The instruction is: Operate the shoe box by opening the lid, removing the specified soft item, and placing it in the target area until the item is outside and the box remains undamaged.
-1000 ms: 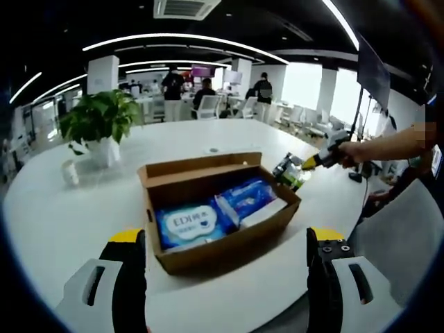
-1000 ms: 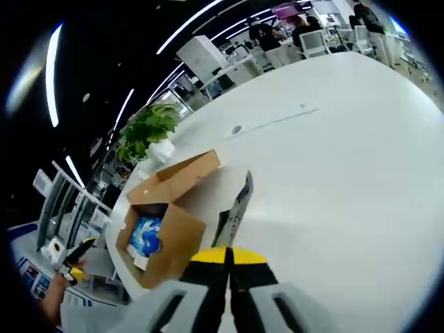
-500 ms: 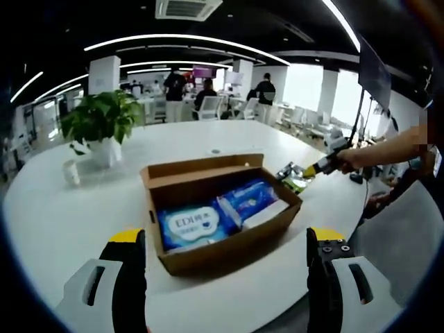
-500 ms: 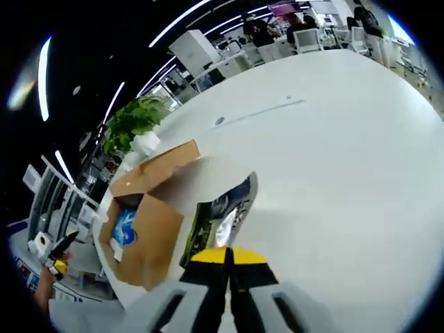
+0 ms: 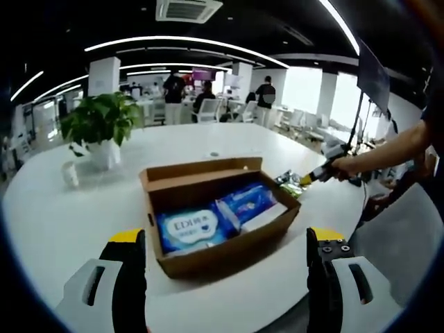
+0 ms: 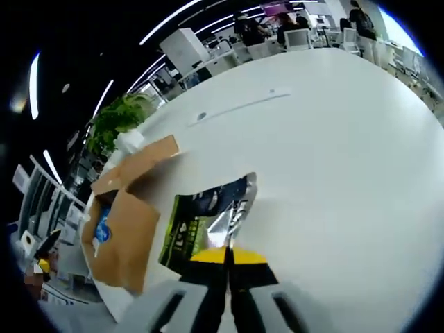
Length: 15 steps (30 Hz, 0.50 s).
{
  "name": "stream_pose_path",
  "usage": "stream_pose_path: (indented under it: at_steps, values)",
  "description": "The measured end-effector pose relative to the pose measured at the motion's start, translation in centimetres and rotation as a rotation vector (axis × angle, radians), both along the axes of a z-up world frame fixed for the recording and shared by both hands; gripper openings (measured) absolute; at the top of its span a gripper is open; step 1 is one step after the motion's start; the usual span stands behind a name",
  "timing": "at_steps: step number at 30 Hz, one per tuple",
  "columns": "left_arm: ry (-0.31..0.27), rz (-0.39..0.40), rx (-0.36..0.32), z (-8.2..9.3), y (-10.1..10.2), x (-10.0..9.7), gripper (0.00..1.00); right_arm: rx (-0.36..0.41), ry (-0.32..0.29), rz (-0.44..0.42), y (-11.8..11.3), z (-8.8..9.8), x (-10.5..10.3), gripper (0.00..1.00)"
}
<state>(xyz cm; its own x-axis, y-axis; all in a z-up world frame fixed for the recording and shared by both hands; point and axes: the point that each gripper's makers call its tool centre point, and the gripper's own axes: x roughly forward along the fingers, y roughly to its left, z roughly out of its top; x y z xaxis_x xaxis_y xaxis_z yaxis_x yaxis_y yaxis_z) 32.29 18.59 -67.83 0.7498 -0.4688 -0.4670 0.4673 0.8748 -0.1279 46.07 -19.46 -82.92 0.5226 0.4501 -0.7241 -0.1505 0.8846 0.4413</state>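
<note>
Now the pouch lies nearly flat on the table beside the box, its long axis running from the right gripper toward the box, silver edge pinched between the closed jaws. Half a second ago it hung more edge-on and higher; it has since come down and shows its dark and green face. In the left gripper view the box sits with its lid open, two blue tissue packs inside. The left gripper hangs with jaws wide apart, holding nothing.
</note>
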Motion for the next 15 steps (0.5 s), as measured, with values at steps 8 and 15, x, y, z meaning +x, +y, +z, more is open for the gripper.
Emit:
stream_pose_path:
  at_steps: [8, 15]
  values:
    - [-0.01, -0.002, -0.004, 0.4, -0.1, -0.6, 1.0, -0.08, -0.016, 0.032, -0.4, -1.0, 0.2, 0.0]
    - [-0.019, -0.003, 0.006, 0.7, 0.0, -1.2, 1.0, -0.162, -0.054, 0.051, -1.0, -1.5, 0.4, 0.01]
